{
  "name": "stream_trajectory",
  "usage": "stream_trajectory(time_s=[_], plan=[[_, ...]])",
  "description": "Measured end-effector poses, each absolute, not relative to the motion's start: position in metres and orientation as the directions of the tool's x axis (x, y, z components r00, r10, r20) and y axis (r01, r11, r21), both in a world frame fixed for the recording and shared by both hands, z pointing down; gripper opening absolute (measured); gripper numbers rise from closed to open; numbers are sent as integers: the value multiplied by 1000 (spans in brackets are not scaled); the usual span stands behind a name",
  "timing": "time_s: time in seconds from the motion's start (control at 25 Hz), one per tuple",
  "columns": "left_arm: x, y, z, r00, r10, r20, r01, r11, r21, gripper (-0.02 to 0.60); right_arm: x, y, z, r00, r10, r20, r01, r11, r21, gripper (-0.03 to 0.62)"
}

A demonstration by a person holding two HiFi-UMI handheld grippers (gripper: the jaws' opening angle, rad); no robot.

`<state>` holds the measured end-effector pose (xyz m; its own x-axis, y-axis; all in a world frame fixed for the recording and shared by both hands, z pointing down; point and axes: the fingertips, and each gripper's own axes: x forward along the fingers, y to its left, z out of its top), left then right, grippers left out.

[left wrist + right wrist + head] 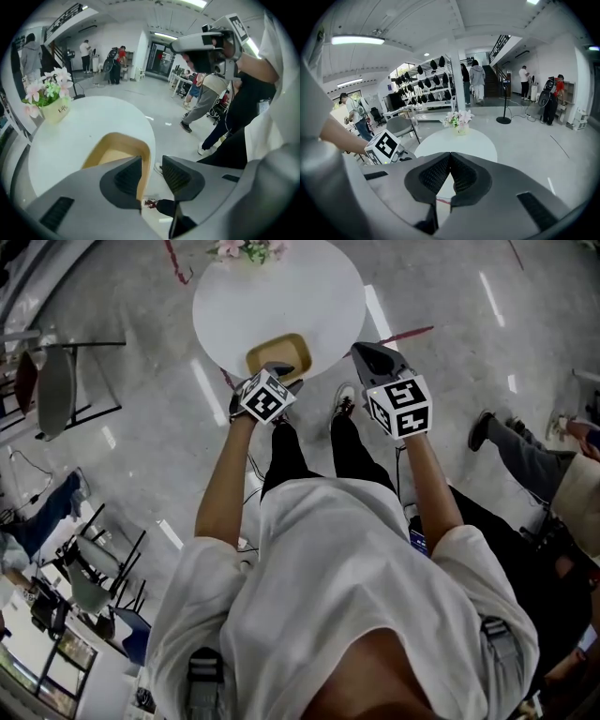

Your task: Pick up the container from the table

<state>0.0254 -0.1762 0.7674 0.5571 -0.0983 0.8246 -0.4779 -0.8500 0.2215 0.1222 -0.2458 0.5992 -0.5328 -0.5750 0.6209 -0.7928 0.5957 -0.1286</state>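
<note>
A tan, shallow container [277, 353] with rounded corners sits at the near edge of a round white table [281, 296]. My left gripper [284, 372] reaches down over the container's near rim. In the left gripper view its jaws [152, 161] stand open. One jaw is over the container [117, 147], the other is outside it, and the container's near wall runs up into the gap, with no pad pressing on it. My right gripper [362, 349] hovers off the table's right edge. Its jaws [450, 155] are shut, tips touching, with nothing between them.
A pot of pink flowers [248, 249] stands at the table's far side. A grey chair [54, 390] is on the left. A person's legs [525, 456] stretch in from the right. More people [201, 98] and a rack of helmets [426, 75] are further back.
</note>
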Motion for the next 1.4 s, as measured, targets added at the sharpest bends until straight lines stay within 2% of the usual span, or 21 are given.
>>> stream_trajectory(time_s=[0.24, 0.4, 0.48, 0.56, 0.72, 1.08, 1.4], plan=[[31, -163, 808, 426, 10, 904, -398, -896, 198, 150, 137, -235, 613, -510, -571, 643, -821, 545, -168, 15], [34, -162, 823, 347, 27, 937, -355, -921, 158, 149, 146, -233, 614, -493, -582, 646, -836, 523, -166, 14], [33, -165, 828, 317, 12, 948, -351, -927, 129, 122, 152, -234, 613, -484, -589, 646, -842, 514, -163, 14], [33, -170, 831, 300, -7, 954, -355, -929, 105, 69, 156, -236, 612, -478, -596, 645, -849, 503, -164, 15], [30, -176, 828, 291, -20, 956, -354, -931, 88, 55, 156, -241, 607, -473, -606, 640, -852, 500, -156, 15], [9, -213, 781, 320, -123, 939, -418, -908, 24, 28, 133, -274, 572, -497, -630, 597, -823, 560, -93, 15], [-36, -286, 663, 468, -405, 786, -657, -754, 2, 28, 99, -319, 515, -535, -665, 521, -778, 628, 2, 15]])
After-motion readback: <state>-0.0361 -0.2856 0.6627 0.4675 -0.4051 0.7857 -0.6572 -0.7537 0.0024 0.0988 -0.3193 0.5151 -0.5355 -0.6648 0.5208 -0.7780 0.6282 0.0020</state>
